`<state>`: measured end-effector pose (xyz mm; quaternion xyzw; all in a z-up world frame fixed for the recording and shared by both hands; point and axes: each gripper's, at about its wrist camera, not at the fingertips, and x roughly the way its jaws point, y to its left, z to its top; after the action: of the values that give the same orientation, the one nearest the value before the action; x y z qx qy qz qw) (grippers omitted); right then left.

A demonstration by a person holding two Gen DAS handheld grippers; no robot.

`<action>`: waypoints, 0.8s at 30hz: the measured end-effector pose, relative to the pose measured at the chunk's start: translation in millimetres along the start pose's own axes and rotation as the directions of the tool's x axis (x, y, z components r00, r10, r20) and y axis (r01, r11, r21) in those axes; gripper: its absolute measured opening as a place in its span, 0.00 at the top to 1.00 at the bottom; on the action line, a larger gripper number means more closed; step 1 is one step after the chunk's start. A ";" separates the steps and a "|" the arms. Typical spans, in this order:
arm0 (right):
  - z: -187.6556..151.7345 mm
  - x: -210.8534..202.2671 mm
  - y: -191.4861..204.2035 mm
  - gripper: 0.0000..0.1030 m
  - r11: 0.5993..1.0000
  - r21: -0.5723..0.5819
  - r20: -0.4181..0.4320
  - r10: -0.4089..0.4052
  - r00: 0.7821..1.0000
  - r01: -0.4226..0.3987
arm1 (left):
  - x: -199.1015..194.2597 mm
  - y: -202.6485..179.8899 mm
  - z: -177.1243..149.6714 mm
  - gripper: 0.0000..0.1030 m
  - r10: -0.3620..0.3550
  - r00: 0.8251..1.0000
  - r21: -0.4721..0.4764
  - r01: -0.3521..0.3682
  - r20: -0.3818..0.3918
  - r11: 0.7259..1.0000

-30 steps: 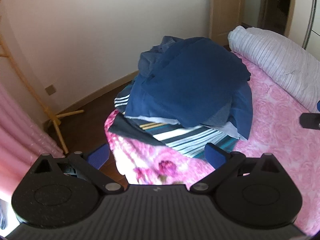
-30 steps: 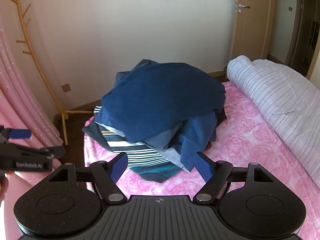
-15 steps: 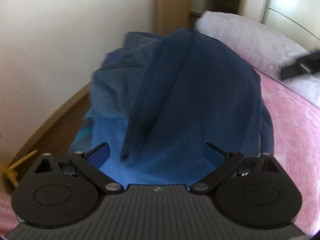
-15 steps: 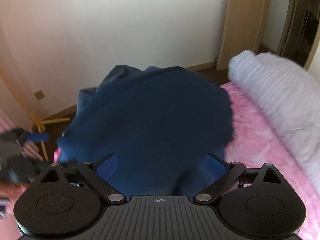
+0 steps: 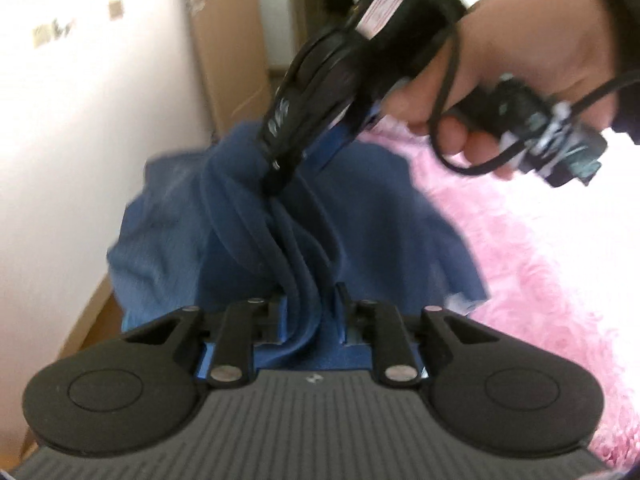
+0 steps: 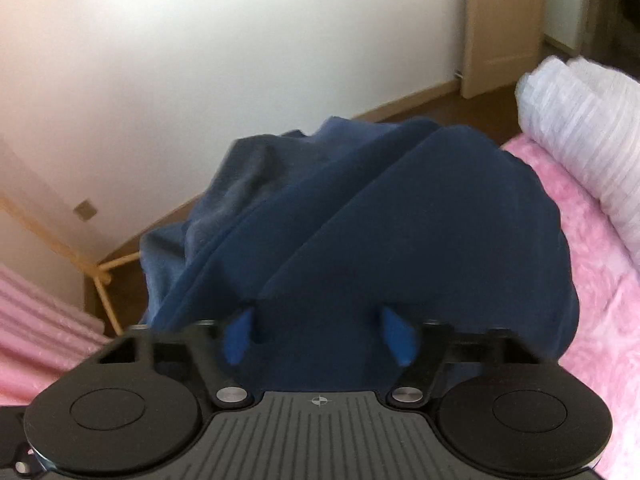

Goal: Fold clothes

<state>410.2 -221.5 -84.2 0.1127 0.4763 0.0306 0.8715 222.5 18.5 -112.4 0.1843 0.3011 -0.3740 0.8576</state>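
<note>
A navy garment (image 5: 380,208) tops the heap of clothes on the pink bed (image 5: 540,260). My left gripper (image 5: 311,312) is shut on a bunched fold of it, and ridges of cloth run up from there to my right gripper (image 5: 288,176), which a hand (image 5: 520,48) holds just above. In the right wrist view the same navy garment (image 6: 400,220) fills the middle. There my right gripper (image 6: 318,336) has its blue fingers apart, pressed into the cloth with fabric lying between them. A lighter blue garment (image 6: 224,200) shows underneath on the left.
A rolled white quilt (image 6: 580,120) lies on the bed (image 6: 600,280) to the right. A wooden coat stand (image 6: 100,272) and a pink curtain (image 6: 36,320) are at the left by the white wall. A wooden door (image 6: 500,12) is behind the heap.
Both grippers have moved in onto the clothes heap. The left gripper has shut on a fold of the navy garment. The right gripper's fingers have narrowed and now sit in the cloth.
</note>
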 end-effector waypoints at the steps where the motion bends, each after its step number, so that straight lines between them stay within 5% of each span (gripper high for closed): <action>1: -4.6 -10.3 -4.1 0.87 1.000 0.005 0.009 0.005 1.000 -0.005 | -5.0 -9.8 6.3 0.85 -0.016 1.000 0.014 0.016 0.022 1.000; 8: -60.8 -132.8 -61.4 0.97 0.997 0.045 0.134 -0.067 0.989 0.062 | -52.4 -128.5 46.5 0.86 -0.132 0.980 0.197 0.102 0.147 0.975; 13: -171.4 -254.4 -122.7 0.97 0.986 0.113 0.177 -0.142 0.974 0.124 | -96.4 -253.0 44.4 0.86 -0.277 0.949 0.324 0.218 0.148 0.921; 17: -301.4 -342.0 -156.7 0.97 0.963 0.211 0.146 -0.200 0.969 0.167 | -124.5 -370.6 12.2 0.85 -0.458 0.889 0.417 0.418 -0.005 0.807; 20: -408.8 -386.6 -178.0 0.97 0.917 0.343 0.048 -0.235 0.971 0.205 | -115.4 -431.1 -9.0 0.78 -0.502 0.849 0.428 0.519 -0.163 0.740; 24: -533.3 -414.4 -204.5 0.96 0.765 0.573 -0.146 -0.258 0.955 0.295 | -101.5 -507.1 -35.2 0.71 -0.525 0.772 0.415 0.635 -0.358 0.652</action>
<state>-272.8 -397.9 -66.9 0.3048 0.4988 -0.2439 0.7739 -227.0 -239.5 -118.5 0.3370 0.3200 -0.6743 0.5739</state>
